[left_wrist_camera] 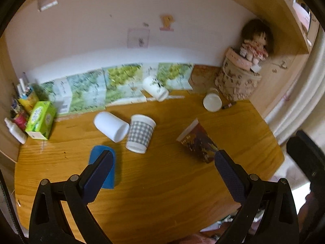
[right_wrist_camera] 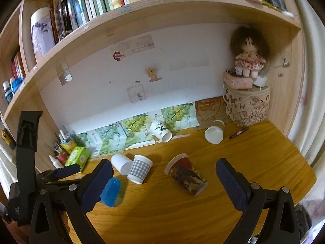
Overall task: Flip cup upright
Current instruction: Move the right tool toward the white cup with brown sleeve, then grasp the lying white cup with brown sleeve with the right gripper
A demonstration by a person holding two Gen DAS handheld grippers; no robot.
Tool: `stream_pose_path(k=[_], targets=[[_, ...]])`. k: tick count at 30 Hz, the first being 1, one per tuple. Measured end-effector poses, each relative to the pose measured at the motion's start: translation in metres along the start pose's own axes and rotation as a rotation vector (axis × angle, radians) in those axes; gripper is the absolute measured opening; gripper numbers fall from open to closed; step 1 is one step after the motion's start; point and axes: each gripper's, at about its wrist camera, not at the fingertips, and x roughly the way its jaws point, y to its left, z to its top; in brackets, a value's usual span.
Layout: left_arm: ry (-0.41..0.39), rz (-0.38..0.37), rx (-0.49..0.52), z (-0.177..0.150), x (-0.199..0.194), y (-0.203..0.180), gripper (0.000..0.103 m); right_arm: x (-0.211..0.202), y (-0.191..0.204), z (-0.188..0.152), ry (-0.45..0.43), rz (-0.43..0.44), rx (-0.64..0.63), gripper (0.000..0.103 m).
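Observation:
Several cups lie on the wooden desk (left_wrist_camera: 162, 183). A dark printed paper cup (left_wrist_camera: 198, 142) lies on its side, also in the right wrist view (right_wrist_camera: 187, 174). A grey checked cup (left_wrist_camera: 140, 134) stands upside down beside a plain white cup (left_wrist_camera: 110, 126) on its side. A blue cup (left_wrist_camera: 104, 168) stands upside down behind my left finger. A panda-print cup (left_wrist_camera: 155, 88) and a white cup (left_wrist_camera: 212, 100) lie on their sides at the back. My left gripper (left_wrist_camera: 162, 166) is open above the desk. My right gripper (right_wrist_camera: 163, 174) is open, facing the dark cup.
A green tissue box (left_wrist_camera: 41, 120) and bottles (left_wrist_camera: 15, 130) stand at the left. A patterned bucket (left_wrist_camera: 236, 81) with a doll (left_wrist_camera: 254, 44) fills the back right corner. Picture sheets (left_wrist_camera: 121, 83) lean on the wall. A pen (right_wrist_camera: 239, 132) lies at the right. The left gripper's body (right_wrist_camera: 26, 154) shows at left.

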Motion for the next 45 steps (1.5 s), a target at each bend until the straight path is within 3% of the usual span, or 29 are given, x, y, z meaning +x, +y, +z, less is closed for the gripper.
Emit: stream_pose_path(k=[9,18,30,45], targets=[[0.045,-0.042,0.040,0.001,0.008,-0.003,0.100,0.004,-0.006,0.012,0.012,-0.002,-0.124,0.103],[0.061,-0.046,0.036,0.009,0.022,-0.024,0.100,0.023,-0.014,0.008,0.072,0.021,-0.365,0.102],[0.076,0.004,-0.058,0.022,0.039,-0.066,0.100,0.046,-0.065,0.024,0.117,0.105,-0.573,0.103],[0.121,0.034,-0.282,0.018,0.064,-0.089,0.100,0.097,-0.126,0.055,0.119,0.204,-0.997,0.102]])
